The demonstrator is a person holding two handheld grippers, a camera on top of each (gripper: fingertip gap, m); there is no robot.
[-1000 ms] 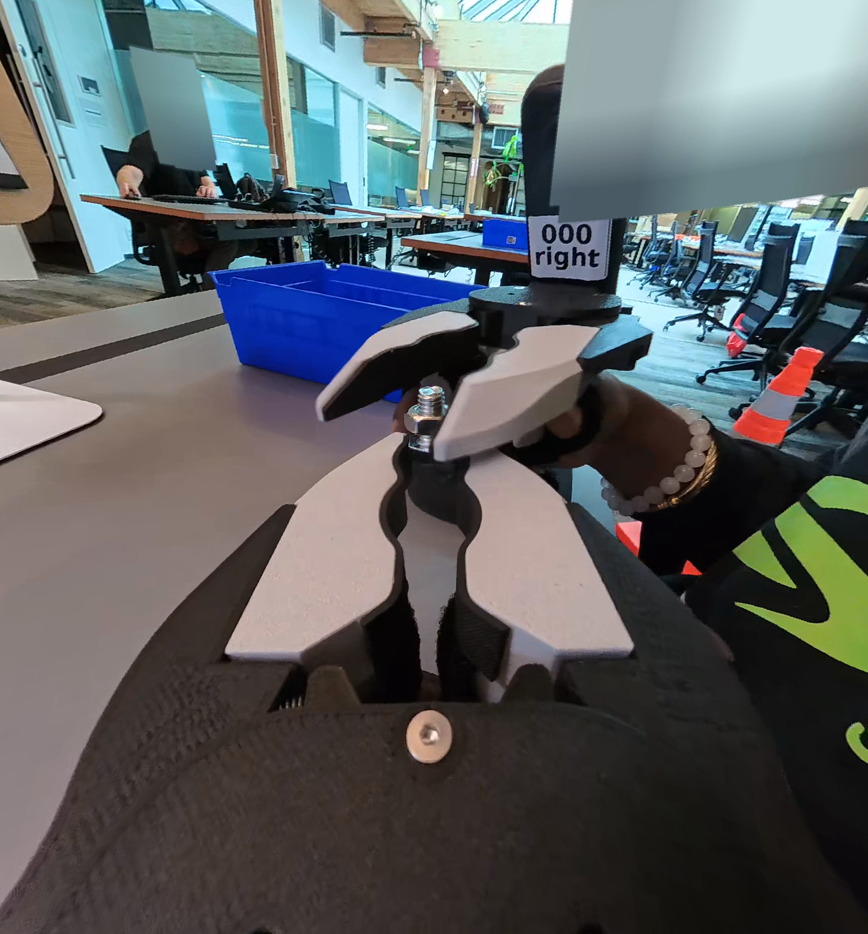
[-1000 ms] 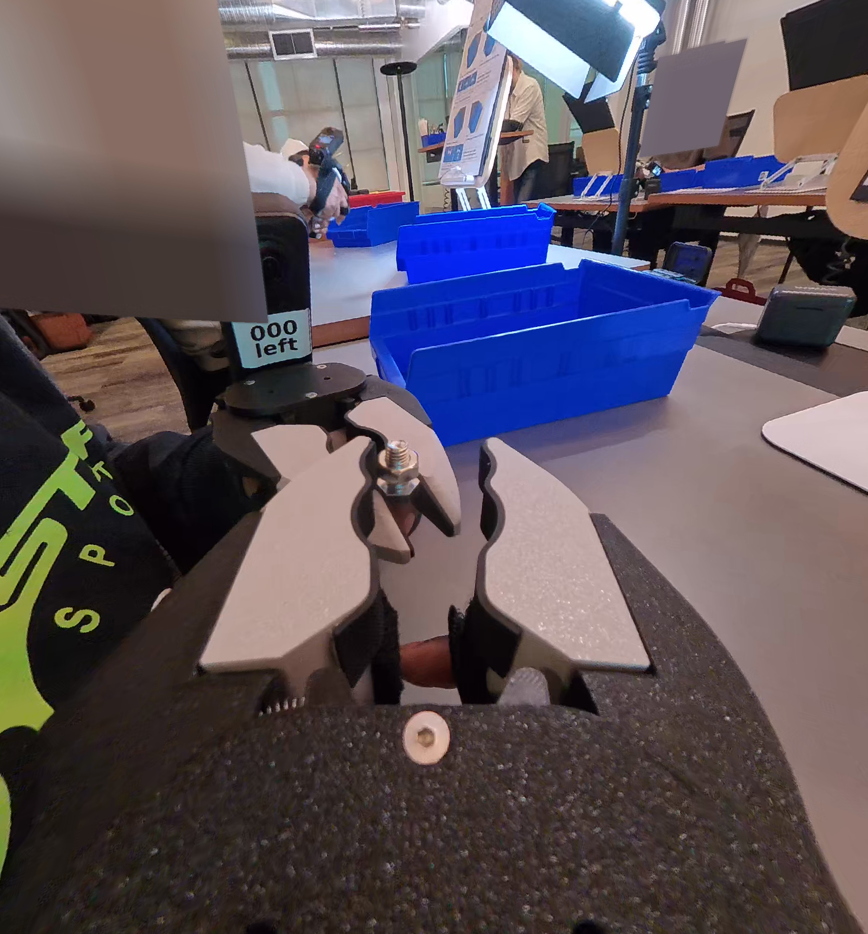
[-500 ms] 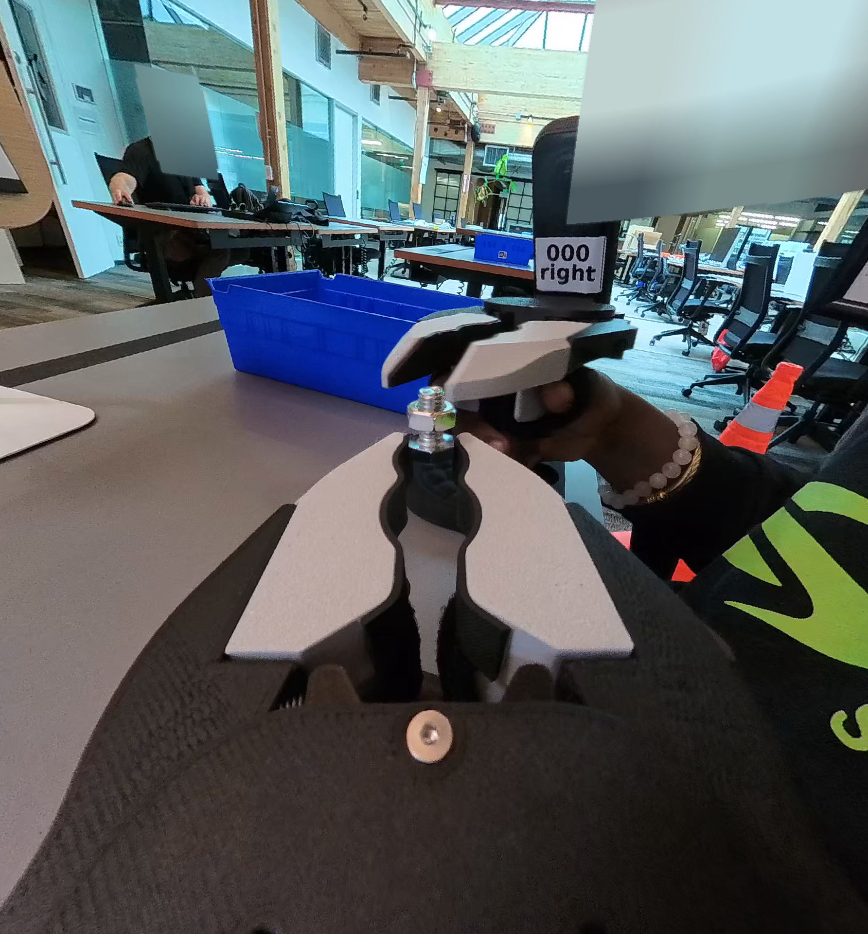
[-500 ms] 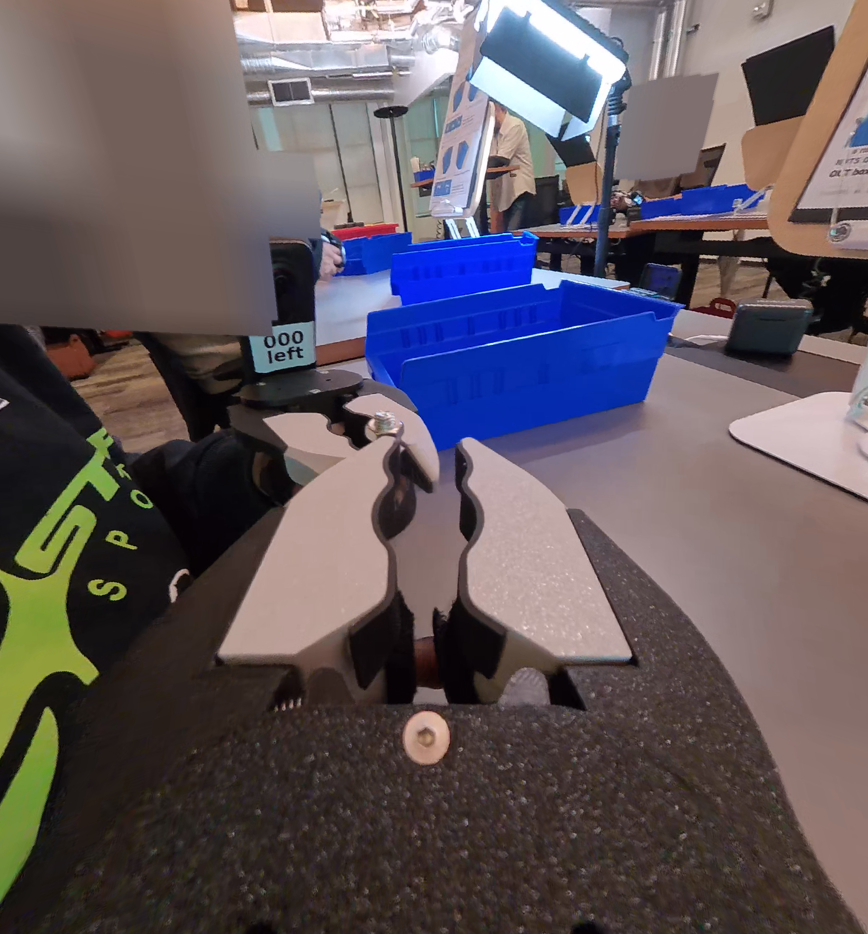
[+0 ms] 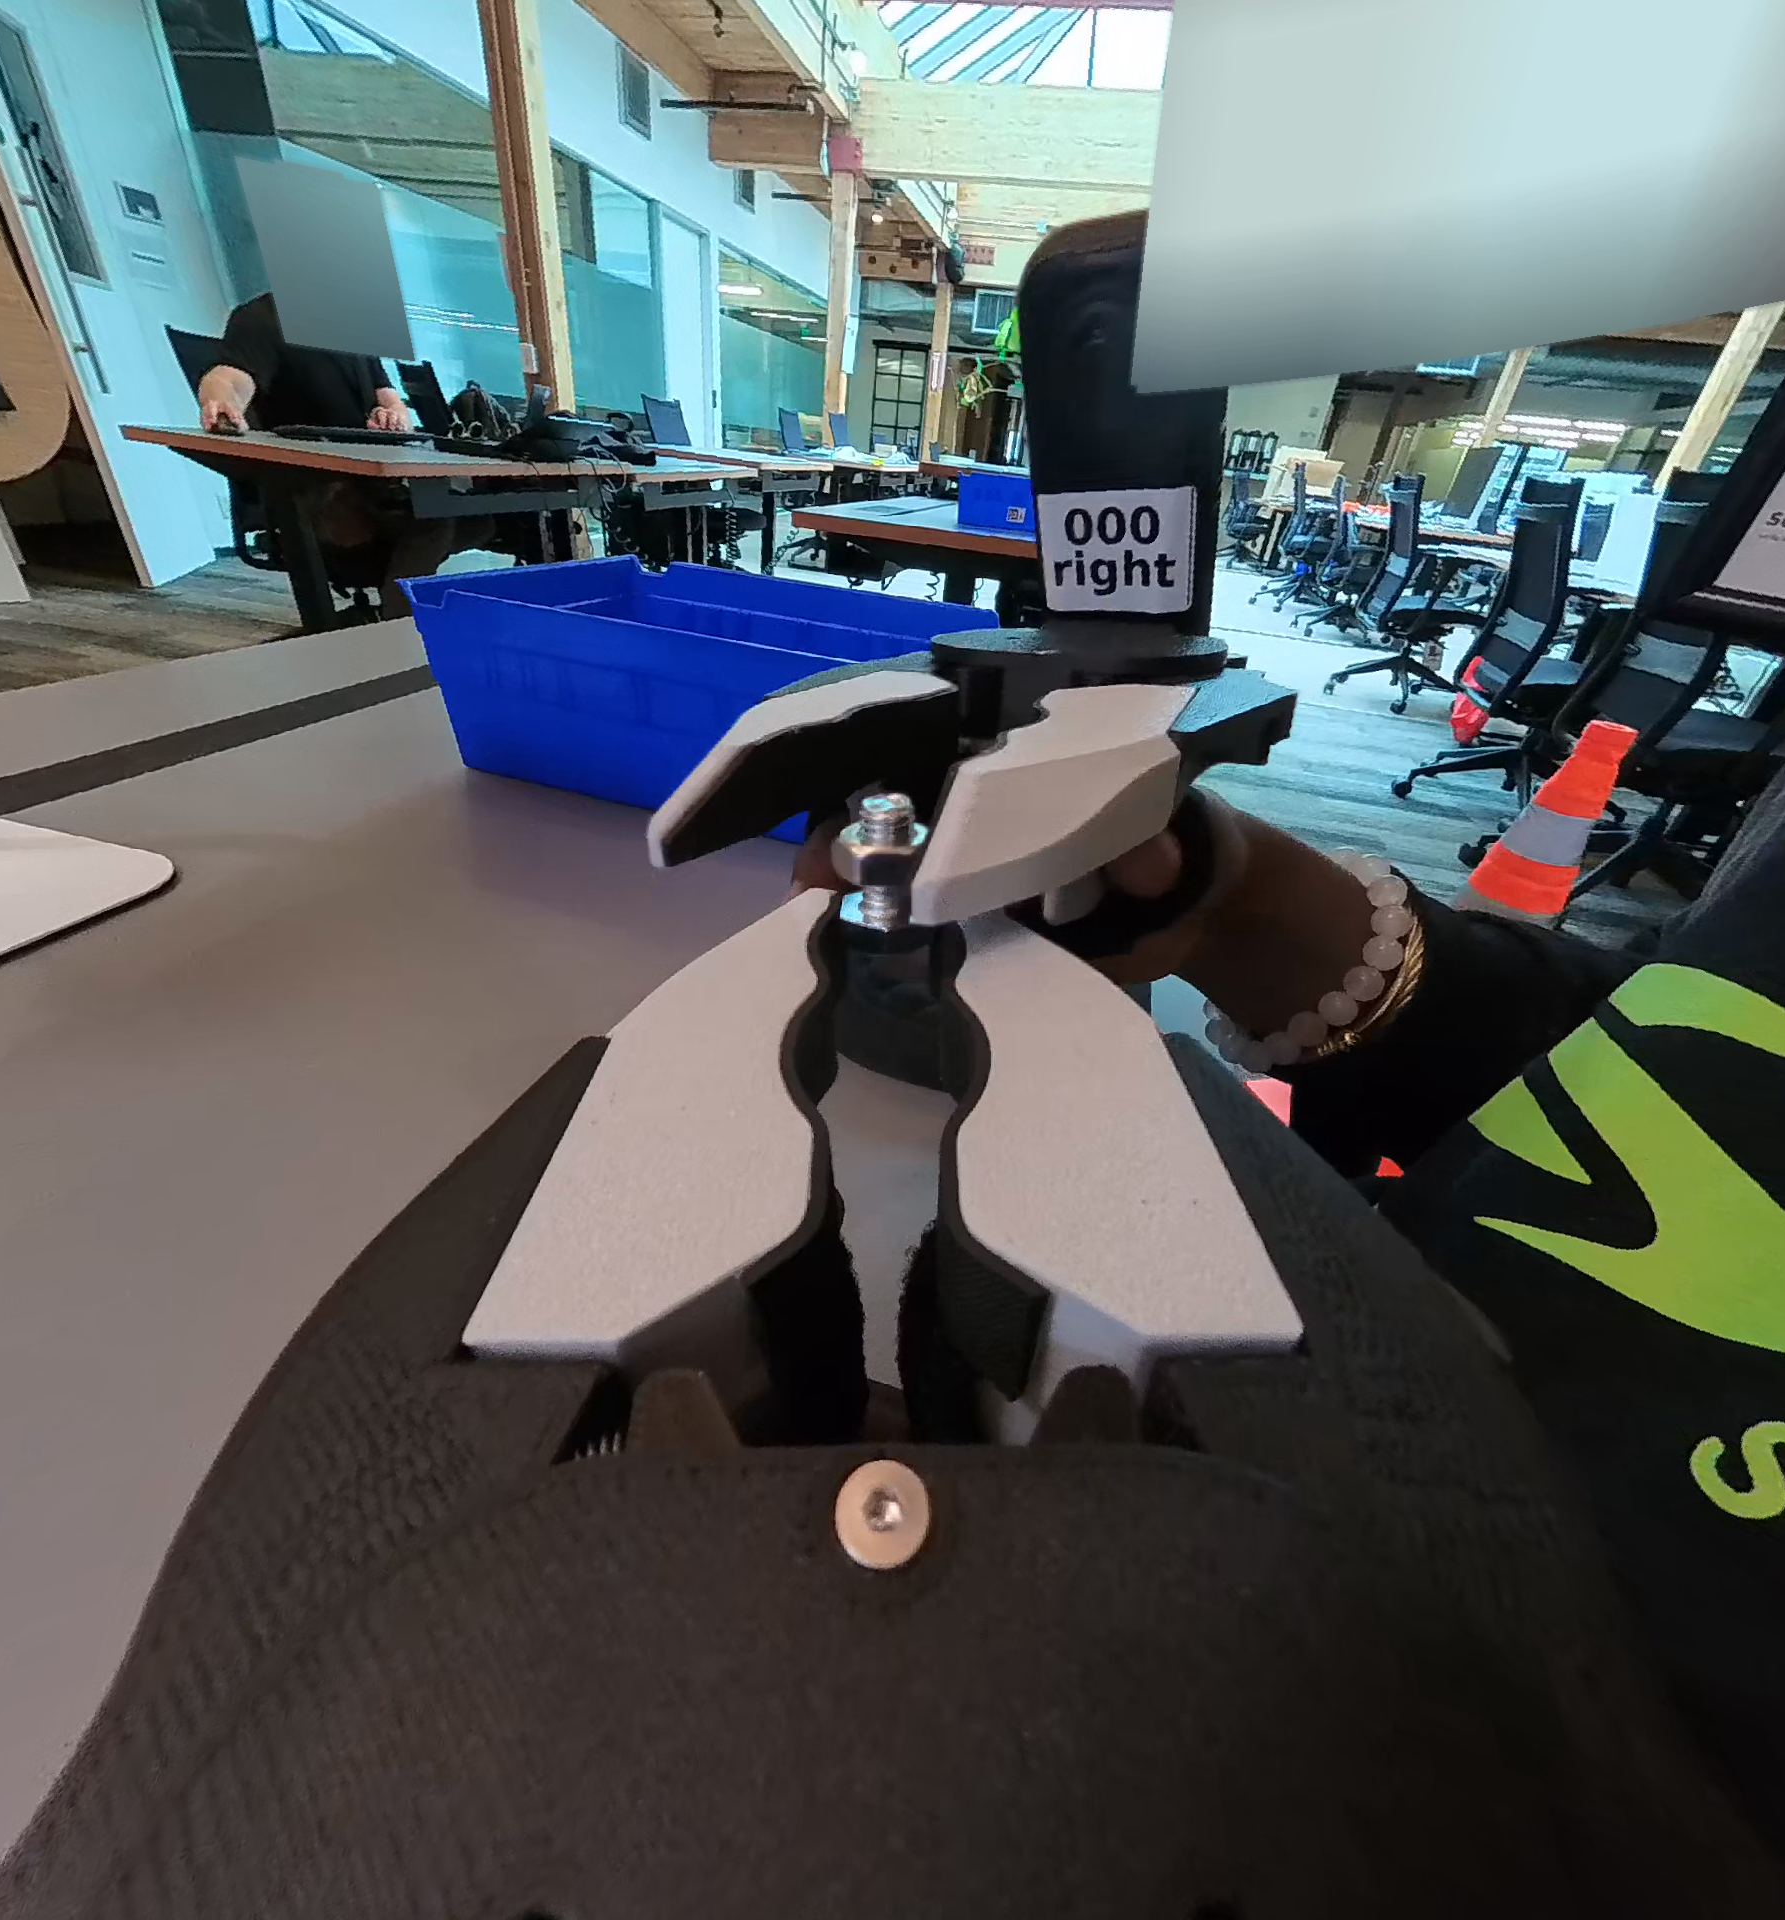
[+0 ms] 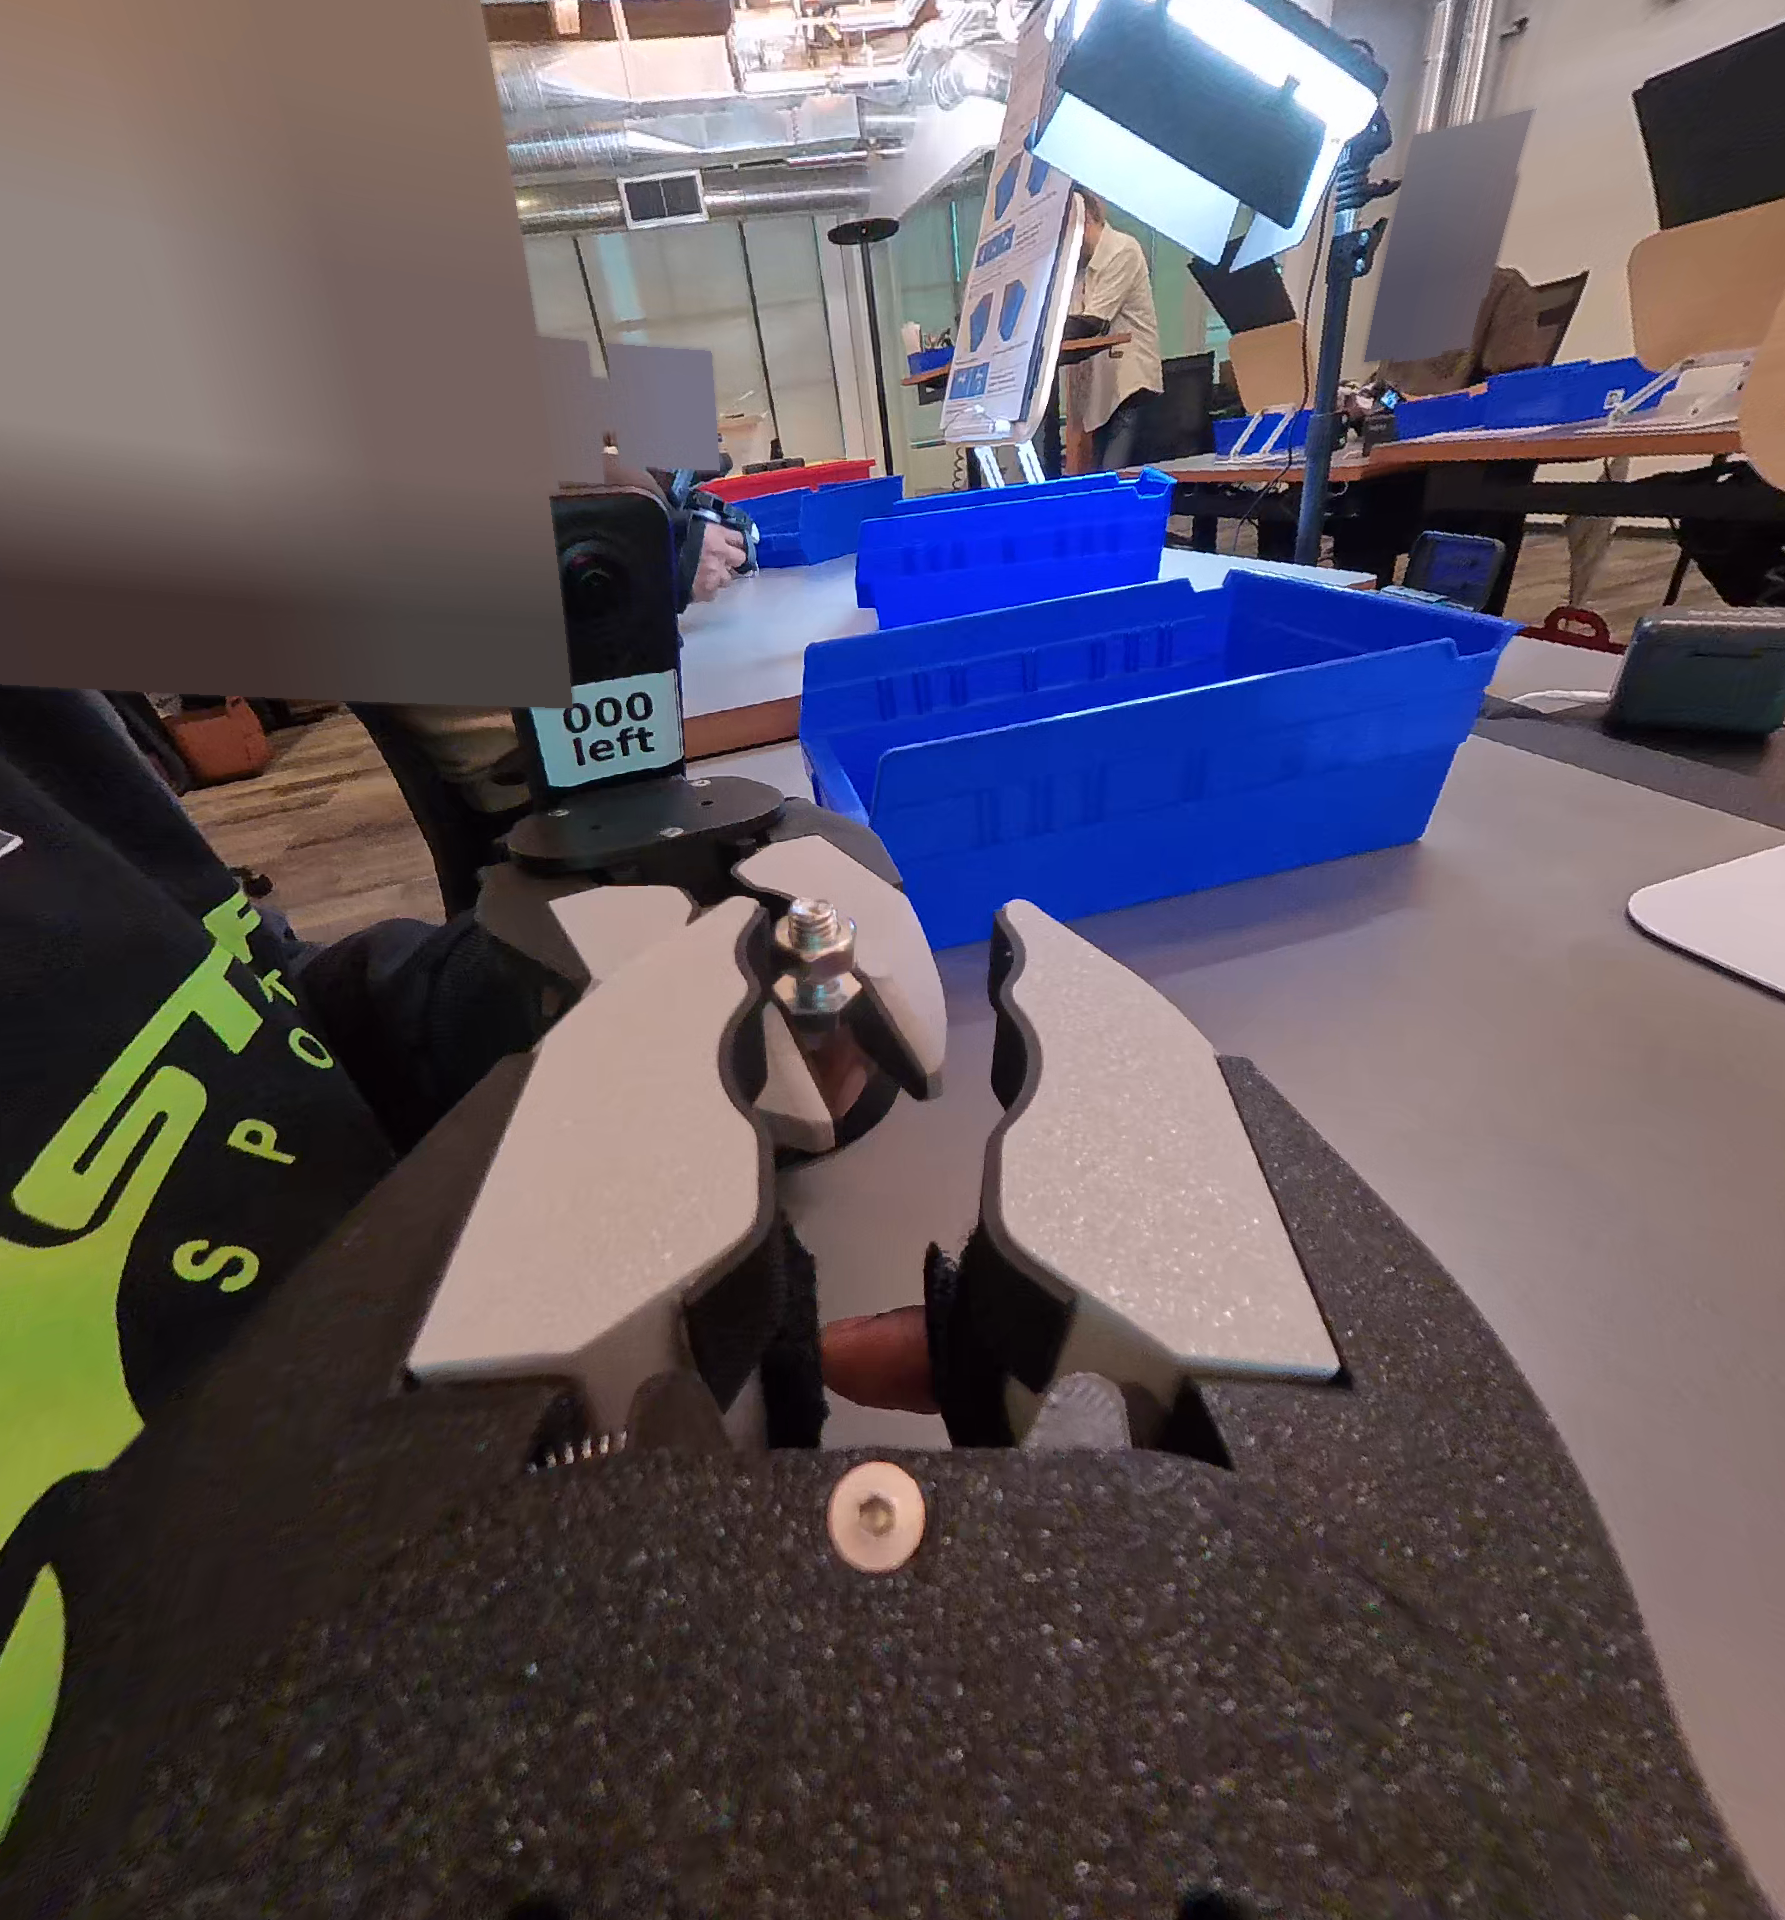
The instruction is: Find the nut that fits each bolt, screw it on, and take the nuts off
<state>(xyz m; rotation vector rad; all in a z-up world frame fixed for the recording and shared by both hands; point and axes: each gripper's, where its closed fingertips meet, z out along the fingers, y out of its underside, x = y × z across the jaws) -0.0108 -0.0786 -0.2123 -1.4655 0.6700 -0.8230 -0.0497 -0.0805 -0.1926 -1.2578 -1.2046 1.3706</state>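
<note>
The left gripper (image 5: 883, 940) is clamped on the bolt (image 5: 885, 868), which stands upright at its tips. The right gripper (image 6: 872, 971) is spread wide around the hex nut (image 5: 872, 852) without gripping it — closing off-centre could cock the bolt or merely graze the nut and slip off its flats.
</note>
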